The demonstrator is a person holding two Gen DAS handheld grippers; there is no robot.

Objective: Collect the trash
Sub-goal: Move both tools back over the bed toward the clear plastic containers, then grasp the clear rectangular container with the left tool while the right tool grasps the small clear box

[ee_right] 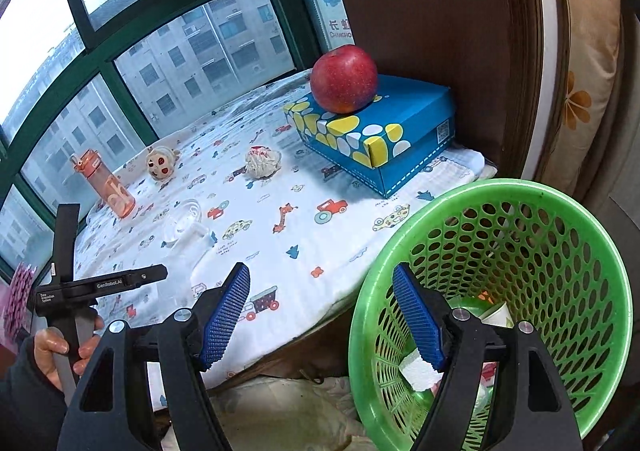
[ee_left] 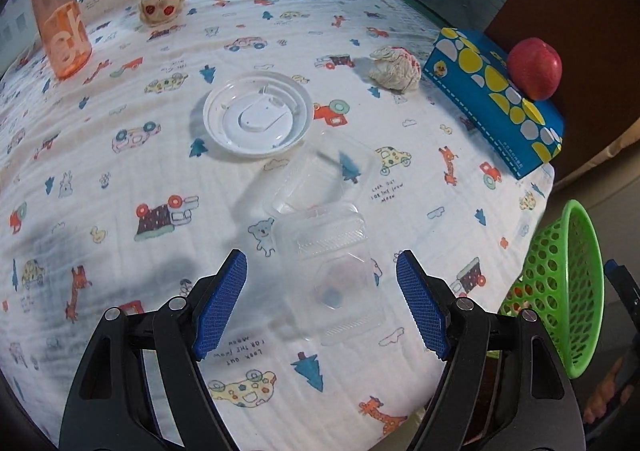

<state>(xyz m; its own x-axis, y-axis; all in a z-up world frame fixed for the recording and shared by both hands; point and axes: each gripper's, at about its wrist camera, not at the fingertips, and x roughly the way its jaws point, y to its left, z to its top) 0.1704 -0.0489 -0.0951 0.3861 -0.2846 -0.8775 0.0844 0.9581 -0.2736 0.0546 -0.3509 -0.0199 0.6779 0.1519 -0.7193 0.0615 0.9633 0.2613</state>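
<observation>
Cartoon-print tablecloth by far windows, green basket at right holding paper scraps, clear clamshell box empty, left gripper and right gripper both released

Trash items on the patterned cloth, basket at the table edge.
Clear hinged plastic container lay open and empty on the cloth, its two halves flat. White round plastic lid lay just beyond it, apart, rim up. Crumpled paper ball, off-white with red marks, sat near the blue box, not touching it. Green perforated basket stood beside the table edge, tilted toward the camera; it held a paper cup and white scrap.
</observation>
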